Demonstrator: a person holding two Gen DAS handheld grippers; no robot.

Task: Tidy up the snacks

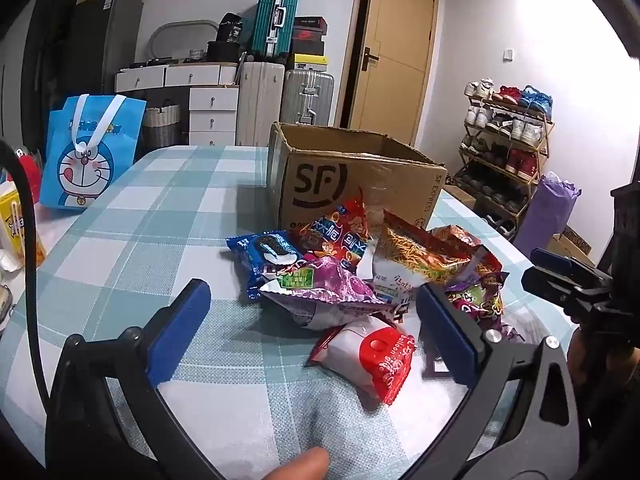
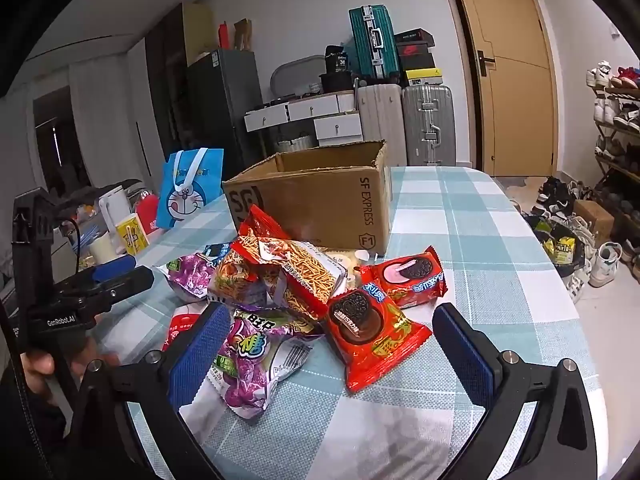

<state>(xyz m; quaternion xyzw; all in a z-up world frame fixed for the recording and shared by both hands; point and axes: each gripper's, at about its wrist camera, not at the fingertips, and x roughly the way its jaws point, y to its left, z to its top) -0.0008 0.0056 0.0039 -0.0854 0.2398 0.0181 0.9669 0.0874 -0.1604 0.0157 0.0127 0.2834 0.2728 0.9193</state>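
A heap of snack packets lies on the checked tablecloth (image 1: 132, 248) in front of an open SF Express cardboard box (image 1: 352, 184), which also shows in the right wrist view (image 2: 320, 196). My left gripper (image 1: 316, 320) is open, low over the near side of the heap, with a red-and-white packet (image 1: 368, 360) and a purple packet (image 1: 324, 292) between its fingers. A blue Oreo packet (image 1: 264, 256) lies on the left. My right gripper (image 2: 332, 344) is open over a purple candy packet (image 2: 252, 360) and a red cookie packet (image 2: 372, 336). A noodle snack bag (image 2: 296, 268) tops the heap.
A blue Doraemon bag (image 1: 86, 152) stands at the table's far left beside a yellow box (image 2: 130, 234) and cups. Suitcases, drawers and a door line the back wall. A shoe rack (image 1: 508, 152) stands to the right of the table.
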